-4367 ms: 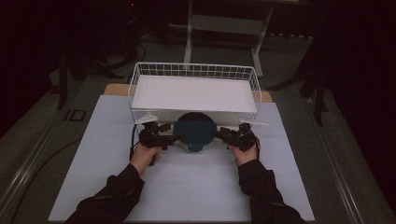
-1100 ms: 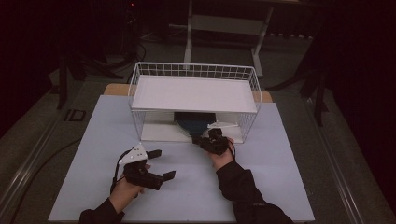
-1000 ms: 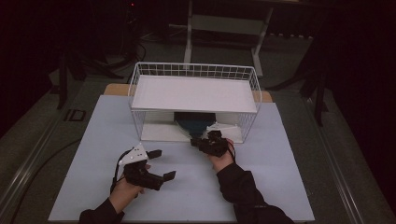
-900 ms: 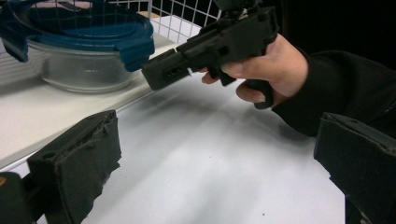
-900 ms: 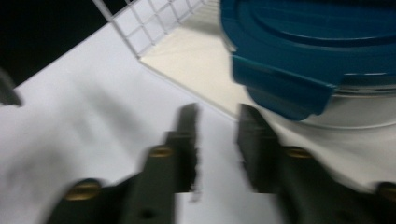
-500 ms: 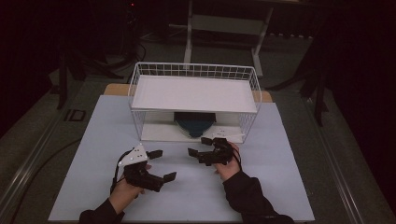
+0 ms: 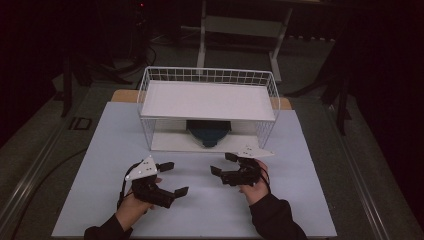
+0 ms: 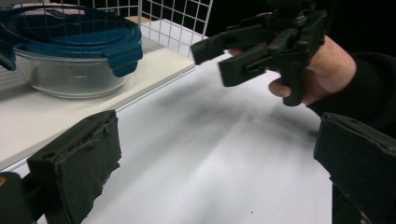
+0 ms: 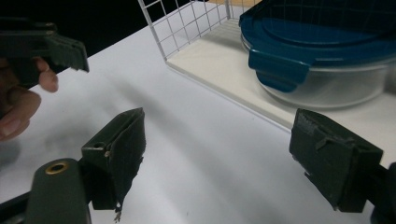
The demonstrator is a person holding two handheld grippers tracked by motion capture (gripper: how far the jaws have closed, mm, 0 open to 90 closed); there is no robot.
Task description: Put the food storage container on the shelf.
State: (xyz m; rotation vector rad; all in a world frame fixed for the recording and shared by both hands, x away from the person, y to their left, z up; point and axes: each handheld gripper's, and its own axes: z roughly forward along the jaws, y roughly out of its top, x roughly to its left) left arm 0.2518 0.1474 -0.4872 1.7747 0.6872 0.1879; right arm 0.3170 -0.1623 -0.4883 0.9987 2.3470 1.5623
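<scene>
A round glass container with a blue clip lid (image 7: pixel 209 132) rests on the lower shelf of a white wire rack (image 7: pixel 207 75). It also appears in the left gripper view (image 8: pixel 70 51) and the right gripper view (image 9: pixel 322 51). My right gripper (image 7: pixel 220 163) hovers over the table just in front of the rack. Its jaws have just been opening, and nothing lies between them (image 9: pixel 215 154). My left gripper (image 7: pixel 176 178) sits at the front left, open and empty (image 8: pixel 219 163), and it faces the right gripper (image 8: pixel 208 63).
The rack's upper shelf is a bare white board (image 7: pixel 207 100). The pale table top (image 7: pixel 210 210) spreads out in front of the rack. Dark floor, cables and a metal stand (image 7: pixel 240 25) lie beyond the table.
My right gripper has drawn back from the rack's lower shelf toward the person, and its jaws have spread apart. The container stays under the shelf. The left gripper has not moved.
</scene>
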